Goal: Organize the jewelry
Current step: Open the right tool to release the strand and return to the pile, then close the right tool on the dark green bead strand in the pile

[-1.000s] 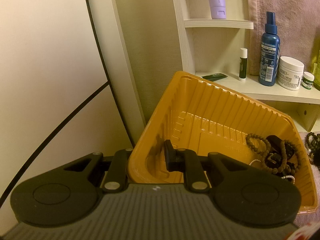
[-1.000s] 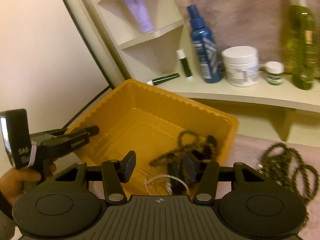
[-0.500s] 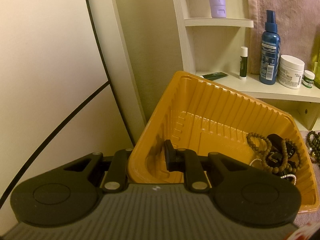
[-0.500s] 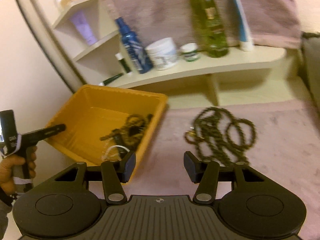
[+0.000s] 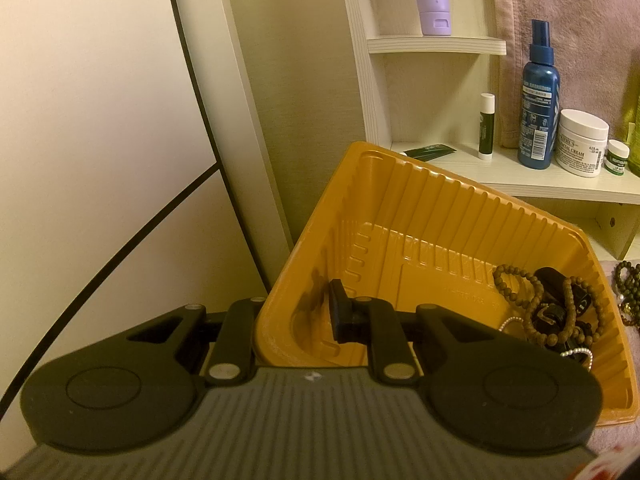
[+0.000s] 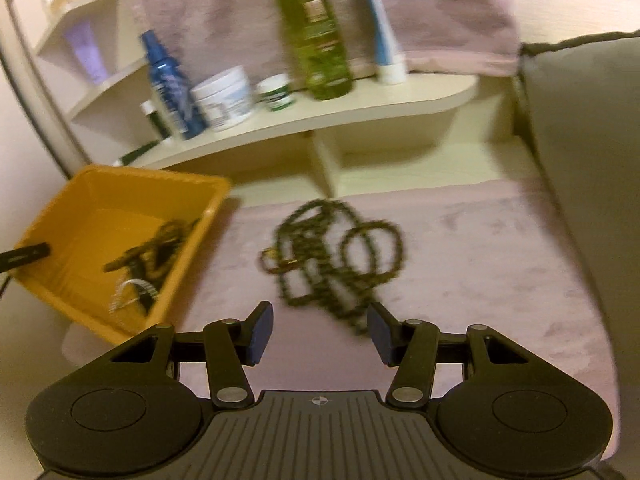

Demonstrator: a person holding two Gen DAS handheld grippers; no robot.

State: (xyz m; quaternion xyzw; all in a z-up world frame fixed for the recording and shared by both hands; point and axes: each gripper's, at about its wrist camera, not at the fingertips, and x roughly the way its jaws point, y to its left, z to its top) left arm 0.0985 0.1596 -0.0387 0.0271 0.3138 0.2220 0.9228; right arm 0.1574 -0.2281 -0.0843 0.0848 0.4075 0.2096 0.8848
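Left gripper (image 5: 296,320) is clamped on the yellow tray's (image 5: 440,208) near-left wall, angled down. Right gripper (image 6: 318,334) hangs open and empty, tilted down, with the dark bead necklace (image 6: 332,248) just beyond its fingertips on the pink cloth (image 6: 500,260).

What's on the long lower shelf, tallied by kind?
Bottles: 2 (blue spray bottle, green bottle)
Jars: 2 (white cream jar, small jar)
Tubes: 1 (blue tube)
Sticks: 1 (lip balm stick)
Packets: 1 (flat dark packet)
Total: 7

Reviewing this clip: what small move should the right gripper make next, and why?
Probably ease forward and down onto the green bead necklace. The right gripper is open and empty just short of it, while the left gripper is clamped on the yellow tray.
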